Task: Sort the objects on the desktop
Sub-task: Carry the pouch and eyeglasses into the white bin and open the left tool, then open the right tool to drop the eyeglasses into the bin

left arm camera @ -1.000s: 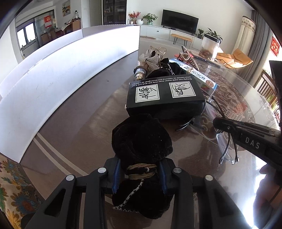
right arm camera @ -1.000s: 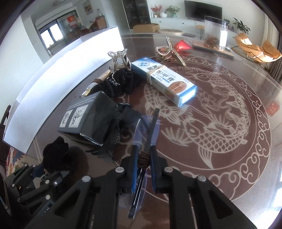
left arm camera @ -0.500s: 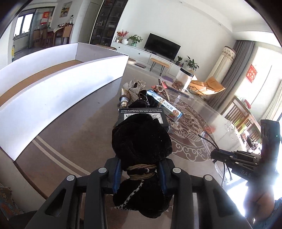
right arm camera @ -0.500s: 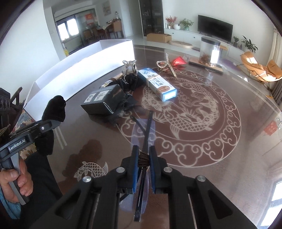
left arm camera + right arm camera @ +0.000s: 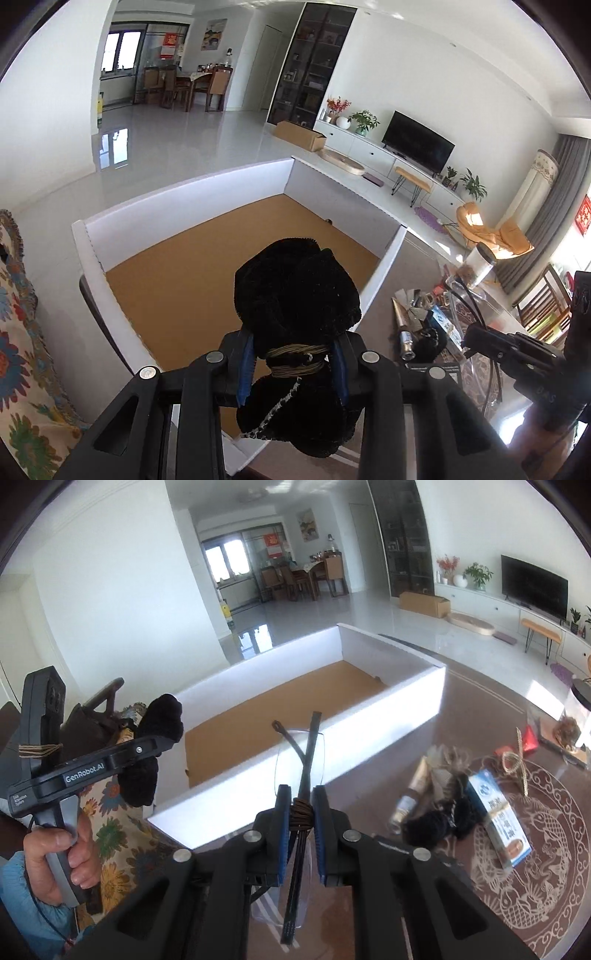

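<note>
My left gripper (image 5: pixel 293 354) is shut on a black fuzzy hair tie (image 5: pixel 295 288) bound with a tan cord, held above the near corner of the white box (image 5: pixel 184 181) with a brown floor. The right wrist view shows that gripper (image 5: pixel 147 746) at the left, in a person's hand (image 5: pixel 55 856). My right gripper (image 5: pixel 299 805) is shut on folded rimless glasses (image 5: pixel 304 753) with black temples, a little short of the box's near wall (image 5: pixel 369 716). The lenses hang below the jaws. In the left wrist view the right gripper (image 5: pixel 469 336) comes in from the right.
Right of the box, clutter lies on the brown patterned table: a blue and white carton (image 5: pixel 498 827), another black fuzzy tie (image 5: pixel 436 823), a tube (image 5: pixel 410 794), a gold clip (image 5: pixel 517 760) and a clear jar (image 5: pixel 476 266). A floral chair cover (image 5: pixel 110 834) is at the left.
Both grippers have risen and swung left, away from the clutter and the black box, toward the white box. Its brown floor has come into view. Both grips are unchanged.
</note>
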`<state>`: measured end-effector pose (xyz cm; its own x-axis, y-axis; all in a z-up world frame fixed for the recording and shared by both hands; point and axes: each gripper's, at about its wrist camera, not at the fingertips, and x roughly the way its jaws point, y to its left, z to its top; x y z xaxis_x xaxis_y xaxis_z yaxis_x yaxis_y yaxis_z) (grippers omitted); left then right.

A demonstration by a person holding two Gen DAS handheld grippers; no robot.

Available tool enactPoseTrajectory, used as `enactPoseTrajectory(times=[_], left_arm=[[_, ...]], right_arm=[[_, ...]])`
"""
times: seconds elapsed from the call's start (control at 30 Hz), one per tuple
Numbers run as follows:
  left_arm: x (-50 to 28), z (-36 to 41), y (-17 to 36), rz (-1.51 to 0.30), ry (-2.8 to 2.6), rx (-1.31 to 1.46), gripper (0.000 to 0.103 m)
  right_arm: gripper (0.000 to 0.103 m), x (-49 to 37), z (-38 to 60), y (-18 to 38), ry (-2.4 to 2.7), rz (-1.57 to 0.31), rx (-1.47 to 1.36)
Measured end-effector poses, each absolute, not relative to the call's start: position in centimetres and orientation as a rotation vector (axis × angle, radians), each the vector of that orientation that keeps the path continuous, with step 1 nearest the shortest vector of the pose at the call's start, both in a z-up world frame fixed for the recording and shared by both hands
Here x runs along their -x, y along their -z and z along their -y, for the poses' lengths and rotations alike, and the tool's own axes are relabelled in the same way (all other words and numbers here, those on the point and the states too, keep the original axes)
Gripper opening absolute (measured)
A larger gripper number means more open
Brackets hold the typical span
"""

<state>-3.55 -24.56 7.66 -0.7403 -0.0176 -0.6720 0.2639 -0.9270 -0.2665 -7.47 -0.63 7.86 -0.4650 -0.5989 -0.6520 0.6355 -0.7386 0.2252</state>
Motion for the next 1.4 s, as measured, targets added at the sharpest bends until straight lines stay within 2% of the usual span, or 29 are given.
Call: enactPoseTrajectory(times=[0.17,0.37,0.43,0.47,0.5,0.53,0.57,0.63,0.73,0.83,0.97,1.1,1.2,1.23,1.3,1.37,1.4], left_arm=[[8.2,30.5,-5.6,-0.484,2.609,-1.134,0.034],[13.0,32.6,-1.1,-0.332,2.459,-1.412,0.037],[14.1,32.8,0.7,-0.277,2.381,-1.561,0.042],[14.5,32.4,1.1,-0.191,2.361,-1.584,0.046],[14.7,32.0,1.5,-0.094,2.356,-1.589,0.052],[14.9,31.8,2.1,-0.032,2.354,-1.615,0.069],[14.9,31.6,2.6,0.011,2.364,-1.648,0.078],[15.2,30.6,3.4,0.162,2.347,-1.666,0.086],[15.3,27.6,4.2,0.467,2.308,-1.606,0.085],[14.6,25.9,3.9,0.636,2.315,-1.513,0.085],[12.9,24.5,3.2,0.518,2.424,-1.541,0.085],[12.0,23.0,2.7,0.544,2.483,-1.460,0.087],[9.9,23.6,0.2,0.341,2.582,-1.342,0.087],[8.8,23.3,-1.1,0.279,2.616,-1.279,0.087],[6.1,22.1,-4.1,0.148,2.724,-1.176,0.087],[3.2,19.5,-6.9,0.037,2.861,-1.112,0.087],[1.9,17.7,-8.0,0.004,2.927,-1.094,0.088]], right_arm=[[0.013,11.9,12.1,-7.7,2.132,-0.078,-0.911],[0.015,16.9,20.0,-1.8,2.131,-0.218,-1.060],[0.033,17.6,20.9,-0.2,2.142,-0.287,-1.119],[0.057,17.7,21.1,0.3,2.146,-0.321,-1.128],[0.074,17.6,21.2,0.7,2.155,-0.361,-1.125],[0.076,17.6,21.2,1.0,2.169,-0.405,-1.116],[0.076,17.5,21.4,1.3,2.174,-0.444,-1.116],[0.076,17.7,21.7,1.7,2.162,-0.466,-1.141],[0.076,17.7,21.1,2.0,2.176,-0.480,-1.165],[0.074,17.4,20.0,2.6,2.209,-0.536,-1.170],[0.072,16.6,18.1,2.8,2.227,-0.532,-1.136],[0.071,16.5,16.7,2.7,2.251,-0.496,-1.137],[0.074,16.1,14.4,0.3,2.323,-0.338,-1.061],[0.075,15.6,13.5,-1.0,2.353,-0.289,-1.017],[0.092,14.0,10.4,-3.7,2.434,-0.227,-0.917],[0.101,11.3,6.3,-5.8,2.527,-0.175,-0.839],[0.103,10.0,3.9,-6.4,2.573,-0.158,-0.814]])
